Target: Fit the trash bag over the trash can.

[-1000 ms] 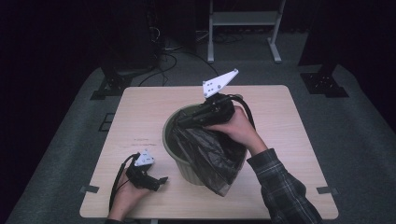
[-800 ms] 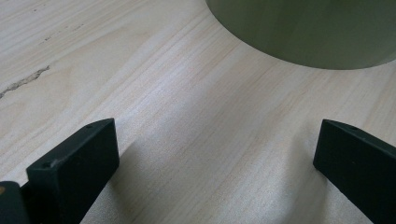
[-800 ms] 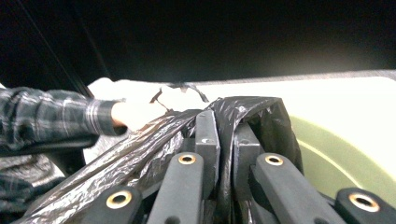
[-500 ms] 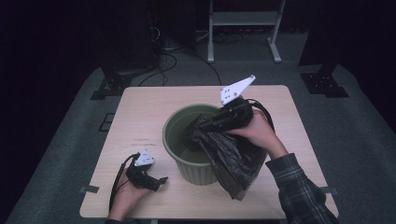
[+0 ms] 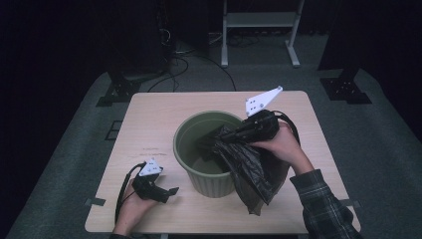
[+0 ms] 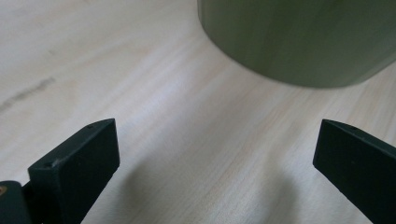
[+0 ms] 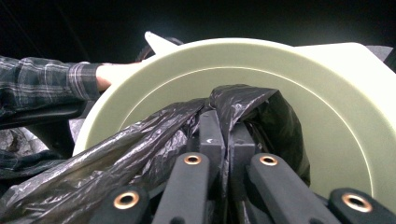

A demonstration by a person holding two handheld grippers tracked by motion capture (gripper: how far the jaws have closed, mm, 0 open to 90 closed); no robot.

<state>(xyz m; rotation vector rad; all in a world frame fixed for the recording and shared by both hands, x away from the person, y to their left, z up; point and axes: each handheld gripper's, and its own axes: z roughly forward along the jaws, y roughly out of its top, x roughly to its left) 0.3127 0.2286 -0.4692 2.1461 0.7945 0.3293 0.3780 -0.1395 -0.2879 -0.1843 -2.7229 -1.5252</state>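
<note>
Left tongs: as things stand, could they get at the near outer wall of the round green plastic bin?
Probably yes. The left tongs rest open on the pale wooden table beside the round green plastic bin, with bare tabletop between. The crumpled black plastic bag hangs over the rim on the other side, pinched by the right tongs.

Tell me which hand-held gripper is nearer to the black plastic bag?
Right. The right hand-held gripper is shut on the black plastic bag over the green bin. The left hand-held gripper rests open on the table, left of the bin.
</note>
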